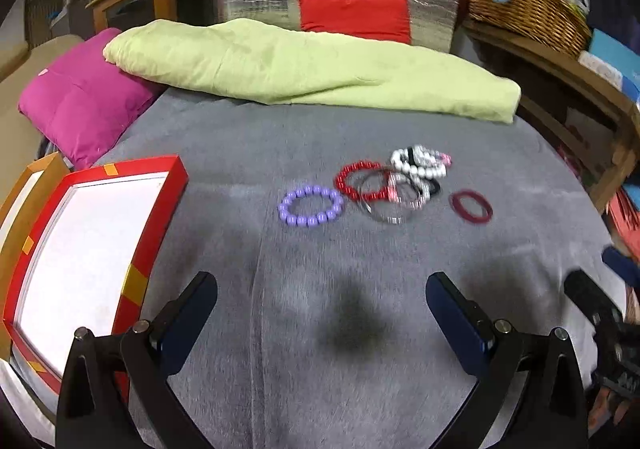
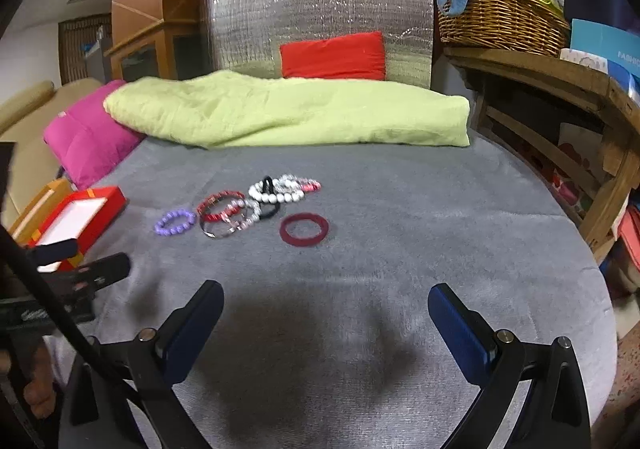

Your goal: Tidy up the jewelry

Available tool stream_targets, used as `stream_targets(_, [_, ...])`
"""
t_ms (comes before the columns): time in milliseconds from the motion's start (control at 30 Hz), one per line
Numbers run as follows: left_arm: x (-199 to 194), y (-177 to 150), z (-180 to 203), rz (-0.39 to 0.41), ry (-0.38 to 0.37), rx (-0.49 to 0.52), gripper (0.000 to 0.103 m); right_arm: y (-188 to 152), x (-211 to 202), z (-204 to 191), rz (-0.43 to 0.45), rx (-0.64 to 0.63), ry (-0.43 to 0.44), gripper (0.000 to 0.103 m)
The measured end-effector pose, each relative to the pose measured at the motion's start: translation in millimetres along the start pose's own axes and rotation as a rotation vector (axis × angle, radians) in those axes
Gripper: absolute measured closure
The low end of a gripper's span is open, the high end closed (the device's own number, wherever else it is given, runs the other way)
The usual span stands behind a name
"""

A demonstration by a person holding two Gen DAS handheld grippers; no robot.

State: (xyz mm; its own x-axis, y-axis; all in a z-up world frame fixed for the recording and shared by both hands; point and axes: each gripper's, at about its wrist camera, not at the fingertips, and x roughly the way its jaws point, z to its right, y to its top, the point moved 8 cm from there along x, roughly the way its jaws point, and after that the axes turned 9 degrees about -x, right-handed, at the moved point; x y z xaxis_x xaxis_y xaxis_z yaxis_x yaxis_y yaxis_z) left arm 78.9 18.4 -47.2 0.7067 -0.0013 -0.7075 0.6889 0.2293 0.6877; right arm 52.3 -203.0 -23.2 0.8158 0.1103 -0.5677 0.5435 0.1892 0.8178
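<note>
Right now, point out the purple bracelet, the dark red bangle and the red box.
purple bracelet (image 1: 311, 206), left wrist view, on its near beads.
dark red bangle (image 2: 304, 229), right wrist view, on its near band.
red box (image 1: 154, 233), left wrist view, on its right wall.

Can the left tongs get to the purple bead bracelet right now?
Probably yes. The left tongs are open, and only bare grey blanket lies between them and the purple bead bracelet. It sits apart from the tangled pile, so nothing blocks it.
</note>
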Motion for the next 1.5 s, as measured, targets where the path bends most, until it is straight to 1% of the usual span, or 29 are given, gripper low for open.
stream_targets(67, [0, 7, -1, 0.014, -0.001, -0.035, 0.0, 2, 0, 6, 0.003, 0.02, 0.003, 0.0])
stream_targets(133, [4, 11, -3, 0.013, 0.005, -0.057, 0.0, 0, 4, 11, -0.015, 0.056, 0.017, 0.0])
stream_targets(233, [6, 14, -8, 0.022, 0.017, -0.071, 0.0, 0, 9, 14, -0.035, 0.078, 0.026, 0.0])
stream_targets(400, [6, 21, -11, 0.038, -0.005, -0.085, 0.0, 3, 6, 6, -0.015, 0.024, 0.001, 0.0])
stream_targets(567, [9, 22, -7, 0.039, -0.035, -0.059, 0.0, 4, 8, -4, -0.01, -0.032, -0.029, 0.0])
stream_targets(633, [8, 22, -6, 0.053, -0.031, -0.041, 0.0, 5, 8, -7, 0.0, -0.044, -0.034, 0.0])
stream_targets(733, [11, 21, -6, 0.052, -0.017, -0.028, 0.0, 8, 9, -11, 0.009, -0.065, -0.042, 0.0])
stream_targets(900, [12, 21, -7, 0.059, -0.003, -0.022, 0.0, 8, 13, -15, 0.002, -0.081, -0.042, 0.0])
stream_targets(1100, [9, 18, -7, 0.065, 0.011, -0.017, 0.0, 10, 7, -13, 0.024, -0.075, -0.05, 0.0])
stream_targets(1267, [11, 15, -10, 0.04, 0.026, -0.007, 0.0, 10, 5, -7, 0.023, -0.056, -0.056, 0.0])
stream_targets(1300, [14, 14, -12, 0.02, 0.028, -0.008, 0.0, 10, 6, -5, 0.014, -0.043, -0.043, 0.0])
stream_targets(1433, [23, 13, -23, -0.018, 0.043, -0.032, 0.0, 11, 11, 0, -0.023, 0.01, 0.014, 0.0])
stream_targets(1500, [28, 13, -26, -0.033, 0.045, -0.04, 0.0, 11, 16, 3, -0.047, 0.02, 0.024, 0.0])
